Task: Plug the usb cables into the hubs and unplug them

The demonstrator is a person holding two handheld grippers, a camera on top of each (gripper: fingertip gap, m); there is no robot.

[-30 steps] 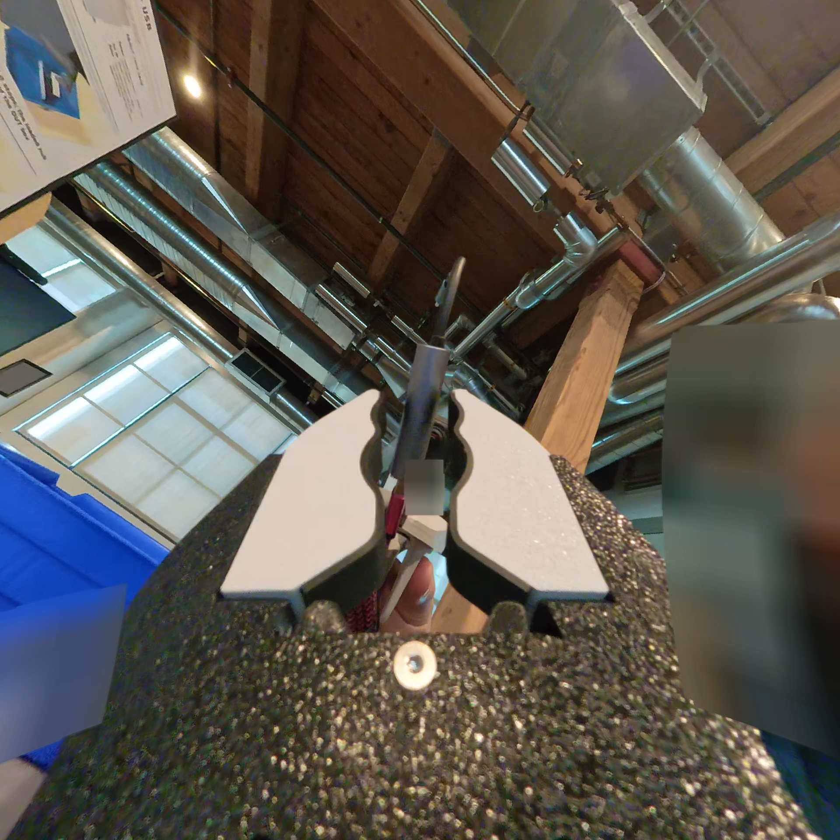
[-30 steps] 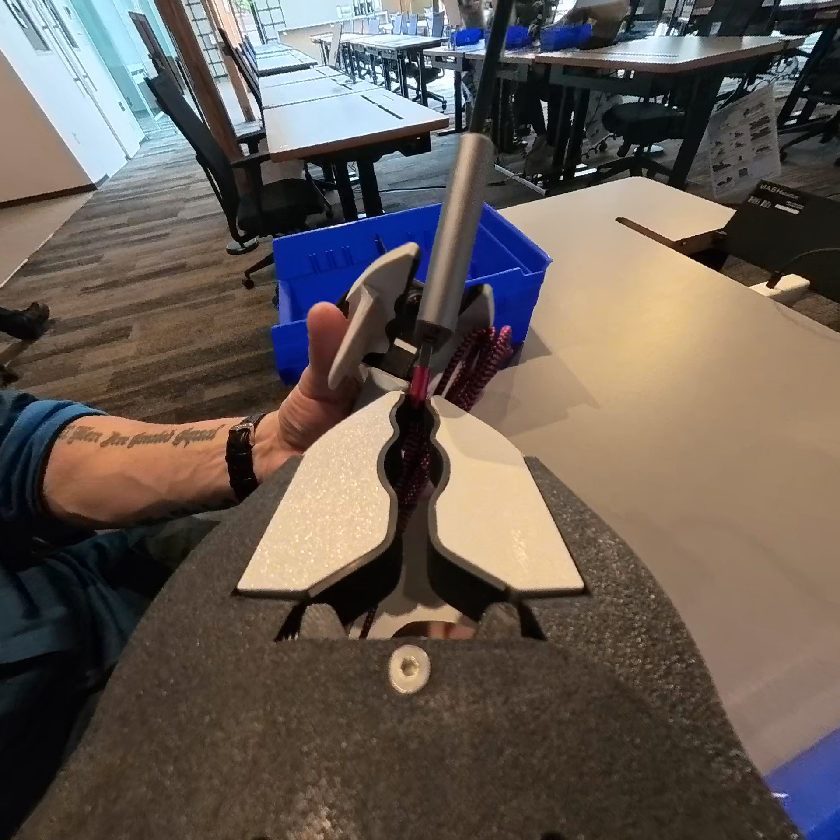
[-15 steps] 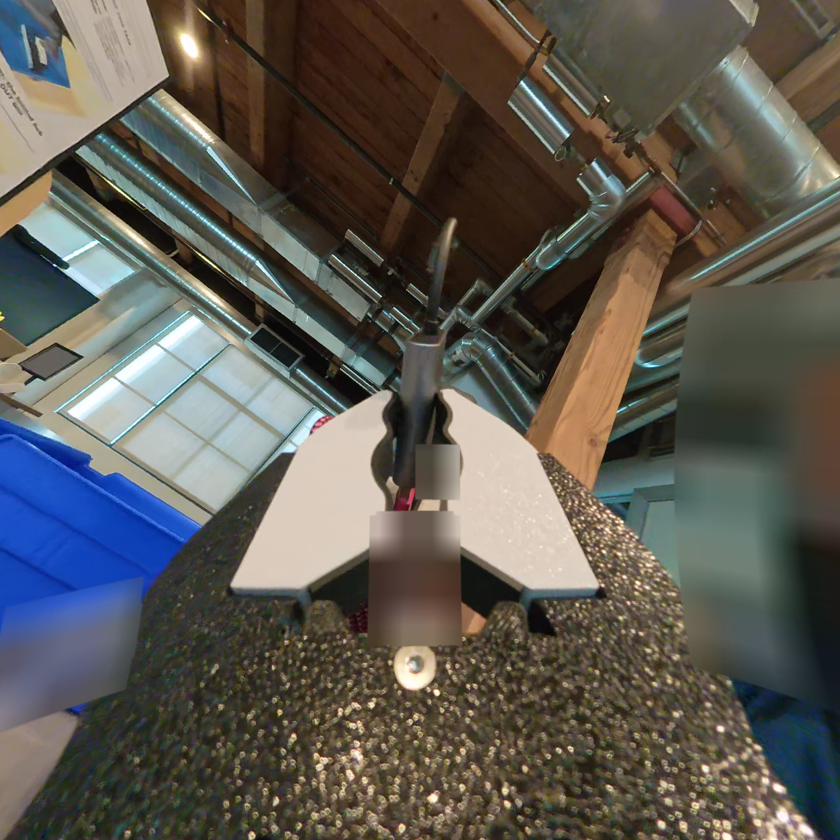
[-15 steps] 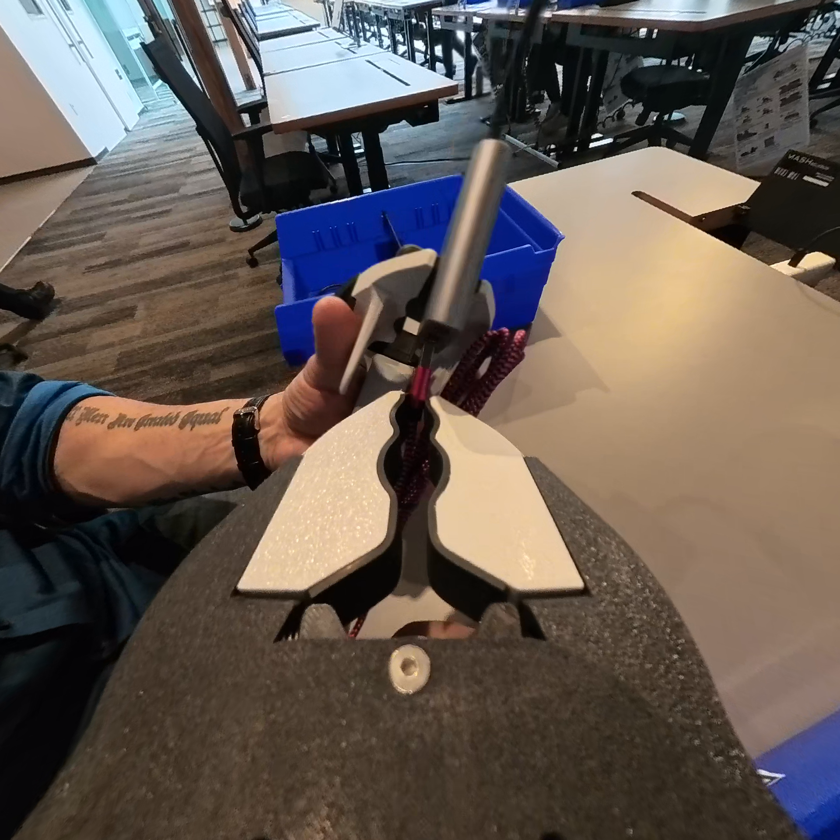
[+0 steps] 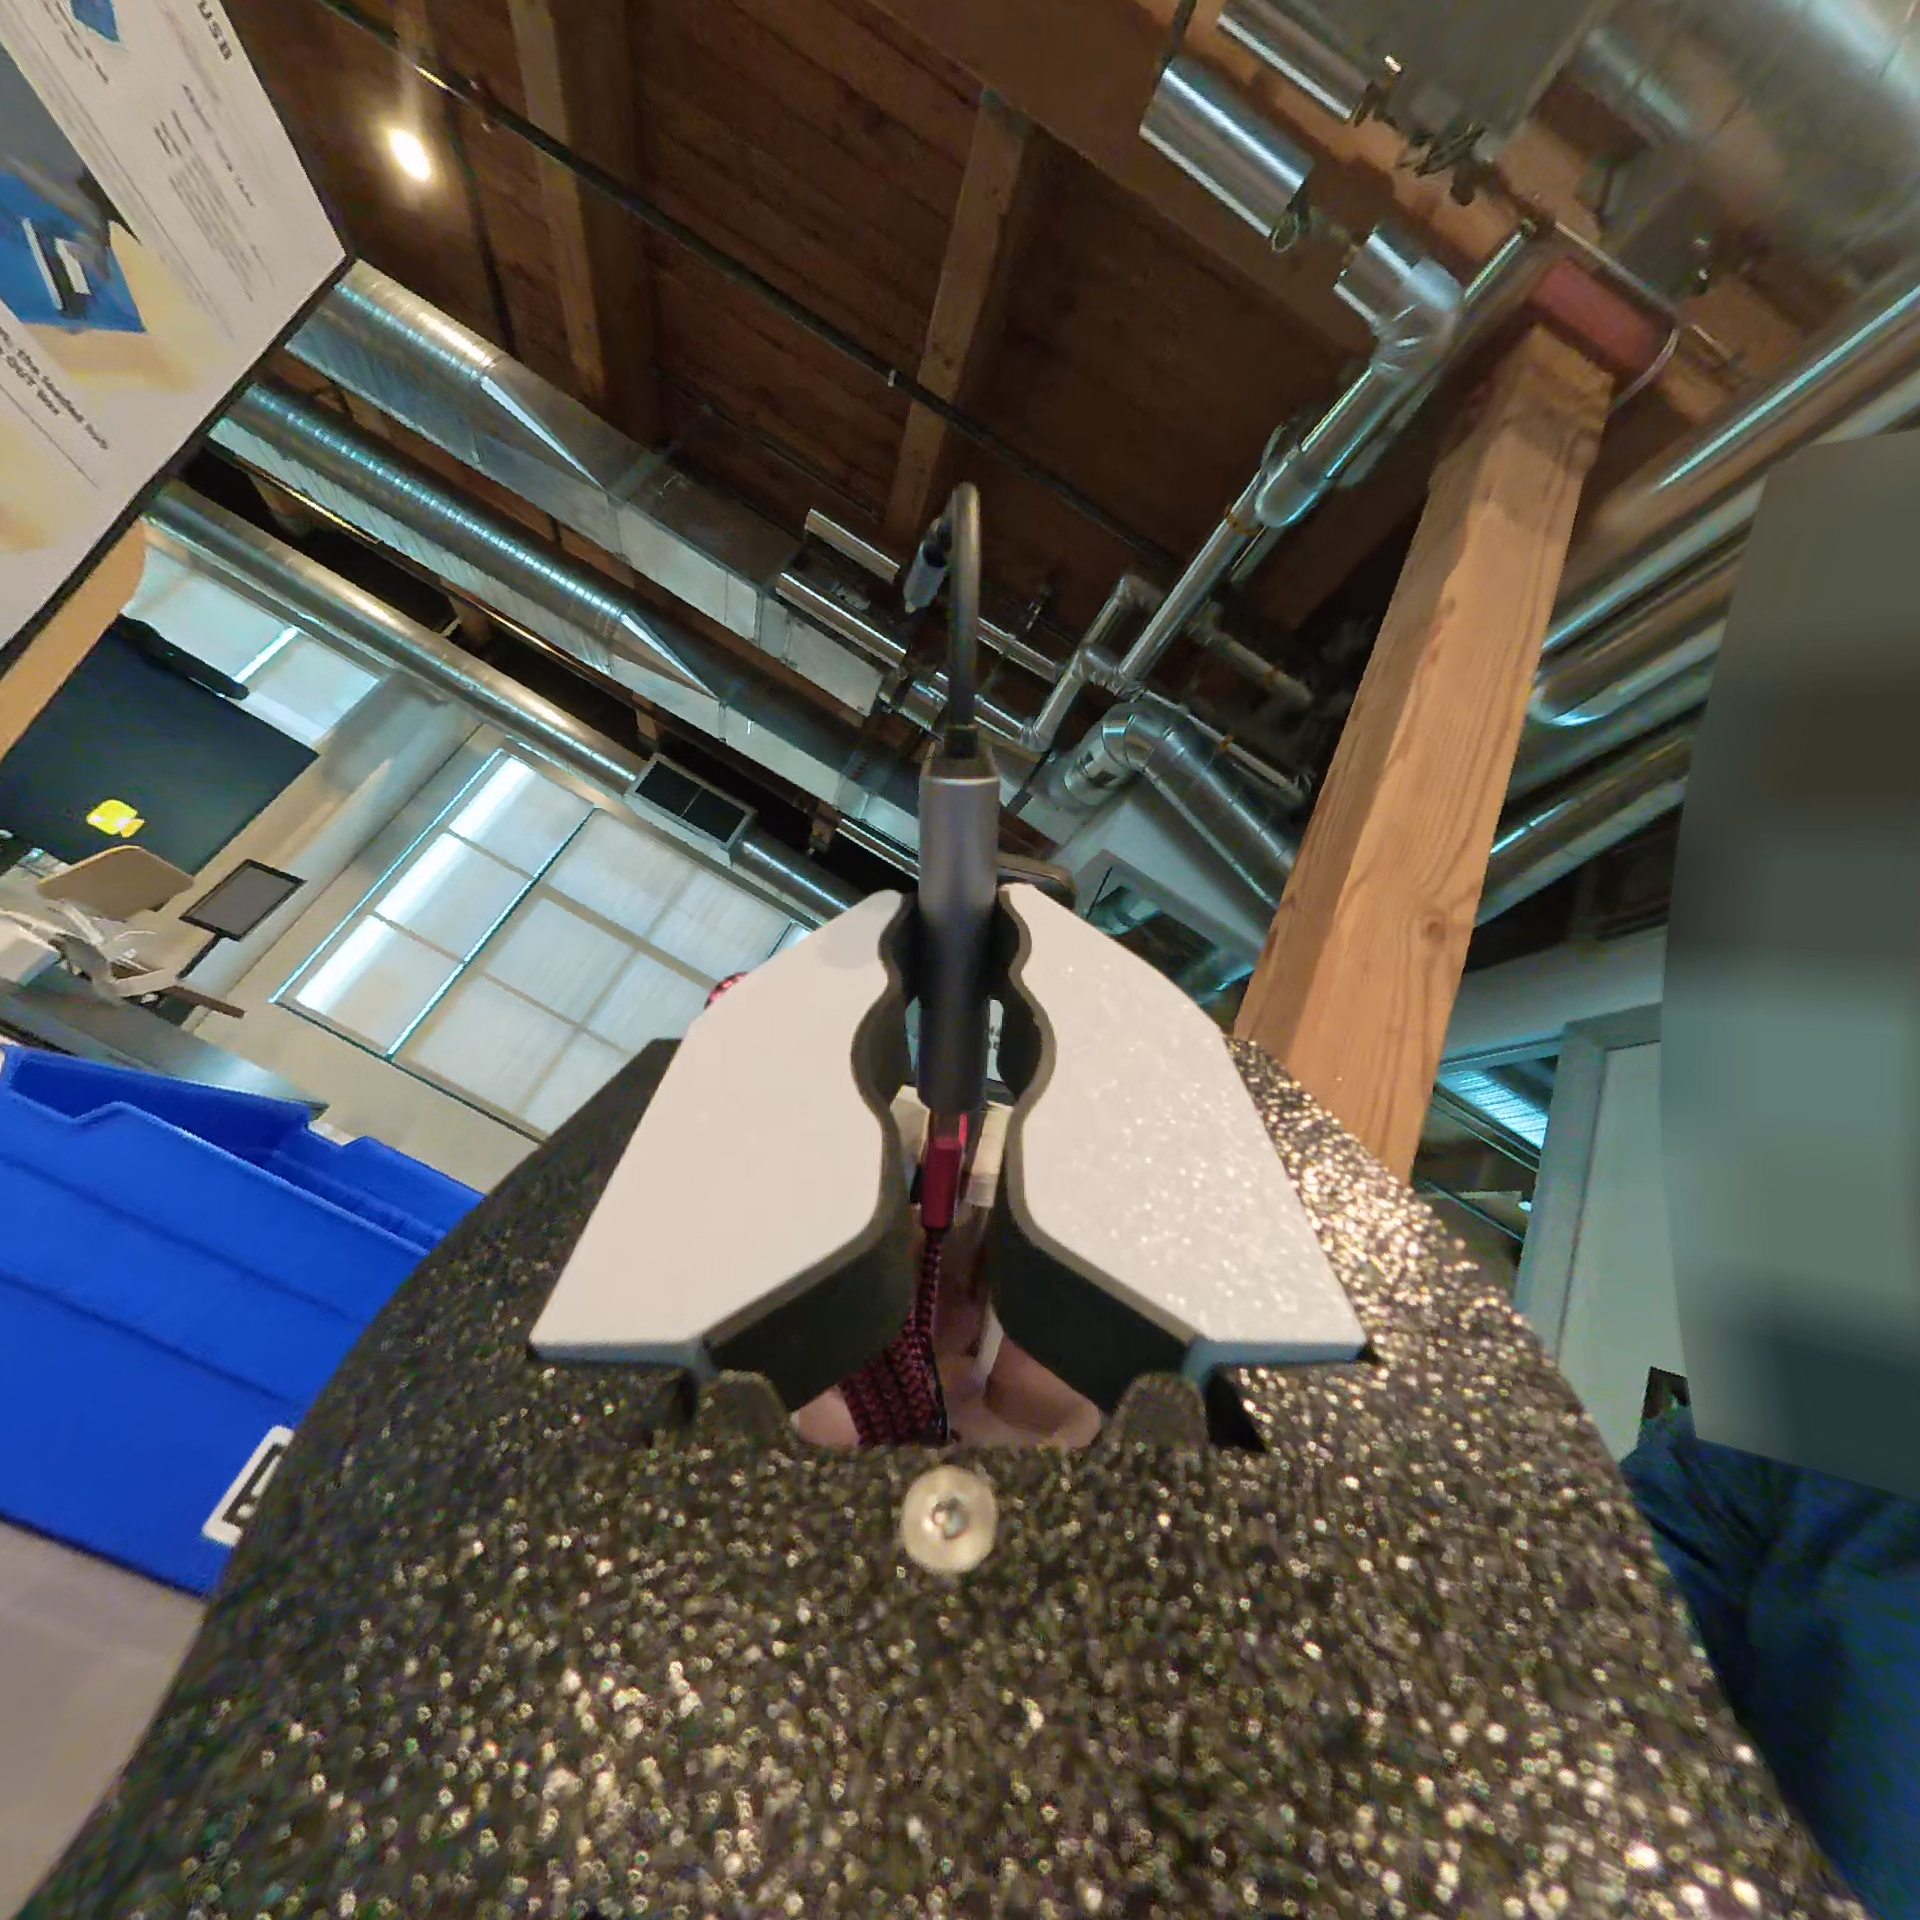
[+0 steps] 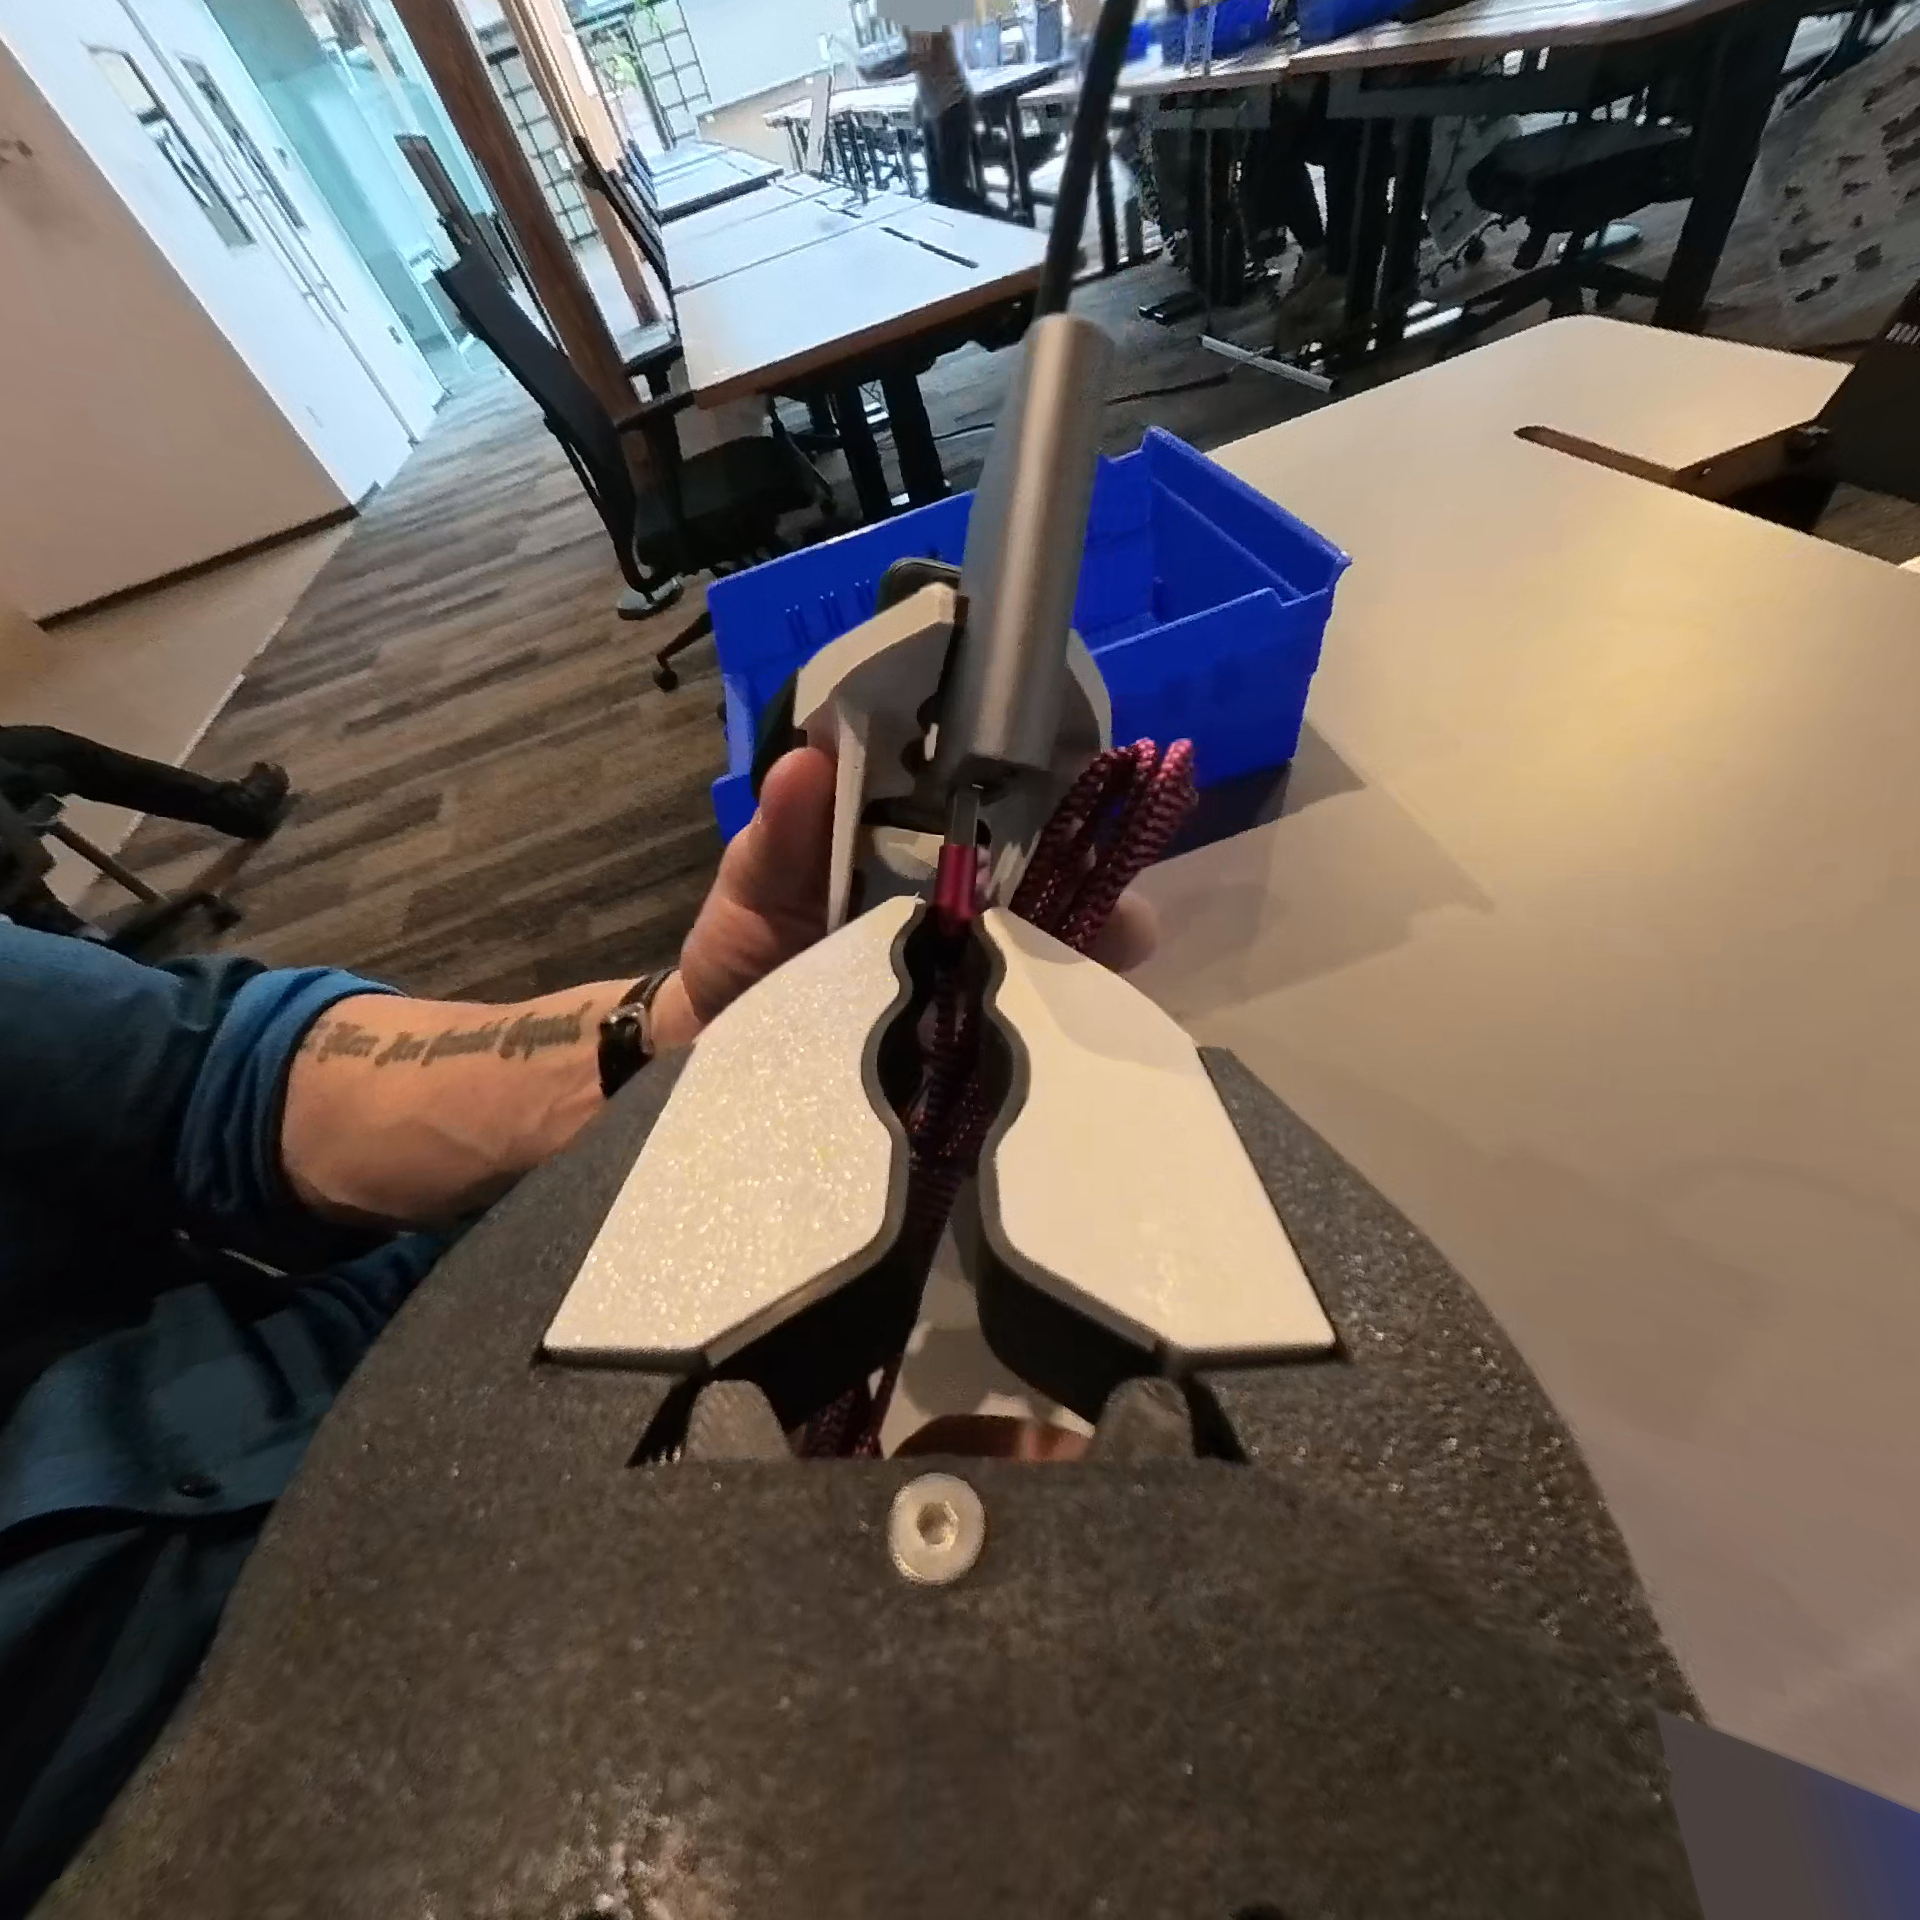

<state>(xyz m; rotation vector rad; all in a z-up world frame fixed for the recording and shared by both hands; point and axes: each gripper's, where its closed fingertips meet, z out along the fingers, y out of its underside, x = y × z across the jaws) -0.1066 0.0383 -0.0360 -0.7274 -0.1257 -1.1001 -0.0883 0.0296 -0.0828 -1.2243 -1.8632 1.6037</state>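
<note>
Mid-frame in both views, my left tongs (image 5: 961,997) clench the grey USB hub (image 5: 956,935) upright; right tongs (image 6: 951,977) pinch the red braided cable (image 6: 940,1122) just behind its plug (image 6: 958,883), seated in the hub. Risk: off-axis pull bends the connector, or the braid slips w/o unplugging.

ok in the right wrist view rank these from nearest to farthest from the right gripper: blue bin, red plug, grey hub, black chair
1. red plug, right at the right gripper's fingertips
2. grey hub, just beyond the plug, held in the left gripper
3. blue bin, behind the hub on the table edge
4. black chair, on the floor, far left
</note>
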